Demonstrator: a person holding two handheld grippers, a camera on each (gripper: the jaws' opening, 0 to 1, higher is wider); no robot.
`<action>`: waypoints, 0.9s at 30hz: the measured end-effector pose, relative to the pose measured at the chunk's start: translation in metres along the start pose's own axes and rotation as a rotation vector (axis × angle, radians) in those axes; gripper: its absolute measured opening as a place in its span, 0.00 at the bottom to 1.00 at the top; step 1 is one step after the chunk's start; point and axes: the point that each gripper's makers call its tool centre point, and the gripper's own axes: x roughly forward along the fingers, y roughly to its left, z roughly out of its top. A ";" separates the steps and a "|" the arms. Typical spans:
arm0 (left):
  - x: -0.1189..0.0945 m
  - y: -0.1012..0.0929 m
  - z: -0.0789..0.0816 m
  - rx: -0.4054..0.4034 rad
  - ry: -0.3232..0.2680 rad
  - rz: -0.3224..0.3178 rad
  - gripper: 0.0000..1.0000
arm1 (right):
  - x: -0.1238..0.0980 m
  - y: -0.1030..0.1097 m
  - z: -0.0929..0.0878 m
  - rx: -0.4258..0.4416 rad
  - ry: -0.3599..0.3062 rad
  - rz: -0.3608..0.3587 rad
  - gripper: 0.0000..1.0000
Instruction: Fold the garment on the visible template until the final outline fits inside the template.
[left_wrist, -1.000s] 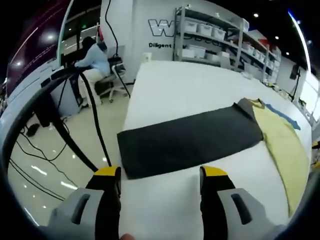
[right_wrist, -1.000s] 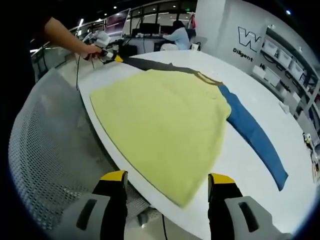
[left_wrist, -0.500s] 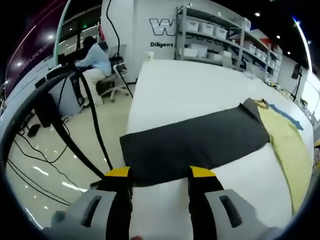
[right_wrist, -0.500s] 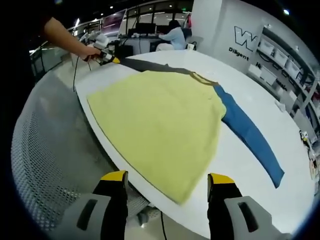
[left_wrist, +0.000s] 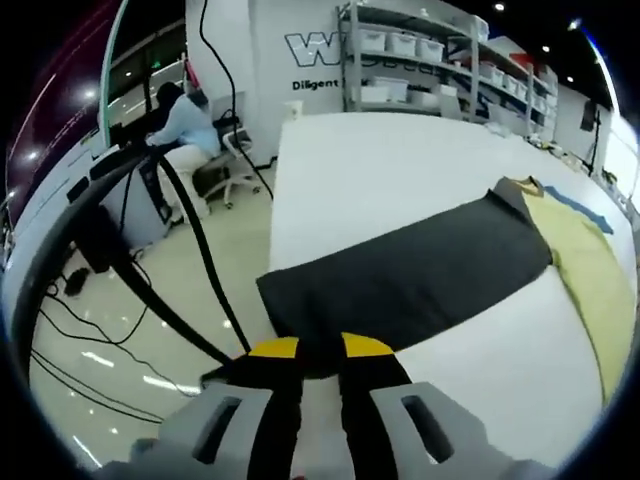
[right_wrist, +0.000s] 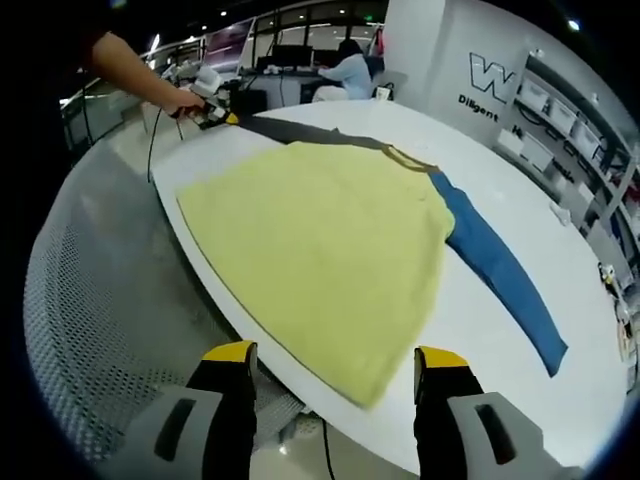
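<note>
Left gripper (left_wrist: 320, 350) pinches the dark sleeve (left_wrist: 405, 275) end at the white table (left_wrist: 380, 160) edge, right gripper (right_wrist: 335, 355) spread wide by the yellow garment (right_wrist: 320, 240) hem.

The left gripper view sits low and close at one end of the white table (left_wrist: 400, 160), looking along its length over the near end of the dark sleeve (left_wrist: 400, 275), with the yellow garment body (left_wrist: 590, 270) at its far right and shelving beyond. The right gripper view looks from off the table's long edge across the yellow garment body (right_wrist: 330, 250) towards the blue sleeve (right_wrist: 500, 270), from farther back. Both share the dark sleeve, the yellow body and the blue sleeve; the left gripper (right_wrist: 215, 115) appears small at the right gripper view's far corner
</note>
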 end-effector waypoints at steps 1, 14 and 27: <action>0.000 0.000 0.000 0.013 0.000 -0.002 0.05 | 0.000 0.000 0.000 0.001 -0.001 -0.002 0.61; 0.002 0.005 0.003 0.182 0.023 0.006 0.00 | -0.010 -0.006 0.000 0.003 -0.010 -0.022 0.61; -0.018 -0.009 0.033 0.169 -0.033 -0.008 0.00 | -0.002 -0.015 0.001 -0.028 -0.042 0.023 0.60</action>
